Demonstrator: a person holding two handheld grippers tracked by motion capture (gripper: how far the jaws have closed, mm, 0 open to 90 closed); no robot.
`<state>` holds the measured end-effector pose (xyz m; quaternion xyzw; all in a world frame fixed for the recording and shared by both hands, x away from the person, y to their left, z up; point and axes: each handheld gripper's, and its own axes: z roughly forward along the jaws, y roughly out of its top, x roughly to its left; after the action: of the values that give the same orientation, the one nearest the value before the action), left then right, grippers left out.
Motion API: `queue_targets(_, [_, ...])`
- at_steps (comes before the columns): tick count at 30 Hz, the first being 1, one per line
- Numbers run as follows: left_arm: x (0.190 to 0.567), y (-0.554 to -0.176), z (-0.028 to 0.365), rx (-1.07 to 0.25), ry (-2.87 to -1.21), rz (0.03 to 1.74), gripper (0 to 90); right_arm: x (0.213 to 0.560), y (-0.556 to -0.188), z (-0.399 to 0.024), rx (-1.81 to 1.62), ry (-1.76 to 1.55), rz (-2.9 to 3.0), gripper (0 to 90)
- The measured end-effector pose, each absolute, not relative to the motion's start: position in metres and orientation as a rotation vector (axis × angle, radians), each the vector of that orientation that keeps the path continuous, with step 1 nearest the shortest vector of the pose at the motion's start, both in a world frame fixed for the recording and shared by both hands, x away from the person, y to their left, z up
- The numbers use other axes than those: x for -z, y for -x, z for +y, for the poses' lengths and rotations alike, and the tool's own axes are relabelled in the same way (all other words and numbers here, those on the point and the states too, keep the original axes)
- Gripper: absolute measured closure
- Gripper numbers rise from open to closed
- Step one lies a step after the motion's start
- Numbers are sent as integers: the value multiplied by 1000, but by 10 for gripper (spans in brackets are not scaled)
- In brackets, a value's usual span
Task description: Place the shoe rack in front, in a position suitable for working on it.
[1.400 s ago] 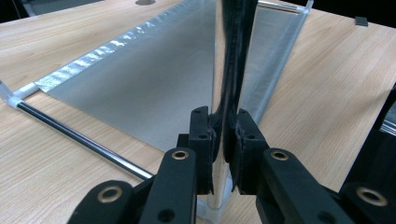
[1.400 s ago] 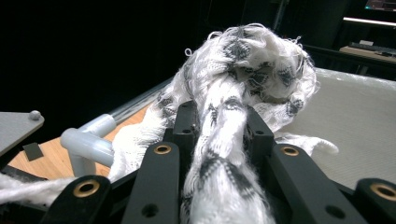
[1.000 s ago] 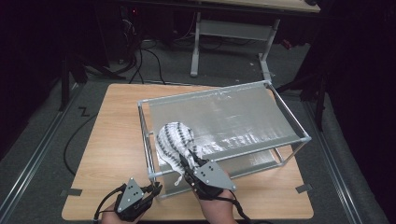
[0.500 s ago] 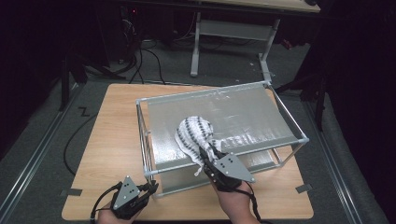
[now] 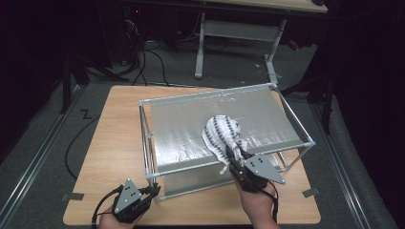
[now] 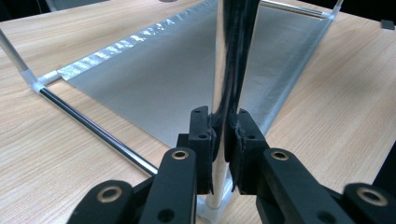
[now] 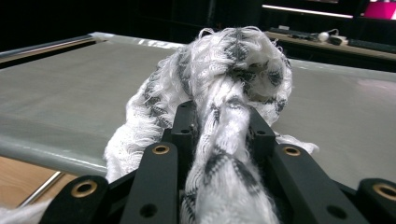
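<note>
A rack of thin metal rods [image 5: 210, 95] stands on the wooden table, and a silver sheet [image 5: 186, 124] is stretched over its top. A white cloth with dark stripes [image 5: 218, 130] lies bunched on the sheet toward the near right. My right gripper [image 5: 232, 153] reaches over the rack's near rail and is shut on the cloth [image 7: 233, 70], which bulges up between the jaws of that gripper [image 7: 219, 122]. My left gripper [image 5: 154, 189] sits at the rack's near-left corner. Its jaws [image 6: 223, 127] are shut on the shiny upright corner post [image 6: 229, 56].
Bare wooden table [image 5: 114, 138] lies left of the rack and along the near edge. Grey tape marks [image 5: 72, 196] sit at the near corners. Behind the table stand a desk's white legs [image 5: 200, 47] and floor cables [image 5: 143, 57].
My right gripper has slid to the right across the sheet, dragging the striped cloth with it. The left gripper has stayed at the corner post.
</note>
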<state>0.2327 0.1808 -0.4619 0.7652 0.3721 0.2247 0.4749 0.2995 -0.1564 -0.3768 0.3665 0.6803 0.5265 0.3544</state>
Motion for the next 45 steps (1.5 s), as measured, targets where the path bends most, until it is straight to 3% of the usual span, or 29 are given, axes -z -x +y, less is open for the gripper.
queue_targets(20, [462,-235,181,-543,-1864,912,806,375,-321,-228,-1268,-1105,1616,713])
queue_targets(34, [462,-237,179,-542,-1868,913,807,373,-336,-301,-1159,-1251,1449,709])
queue_targets(45, [462,-237,179,-541,-1866,913,806,372,-337,-315,-1143,-1286,1413,697])
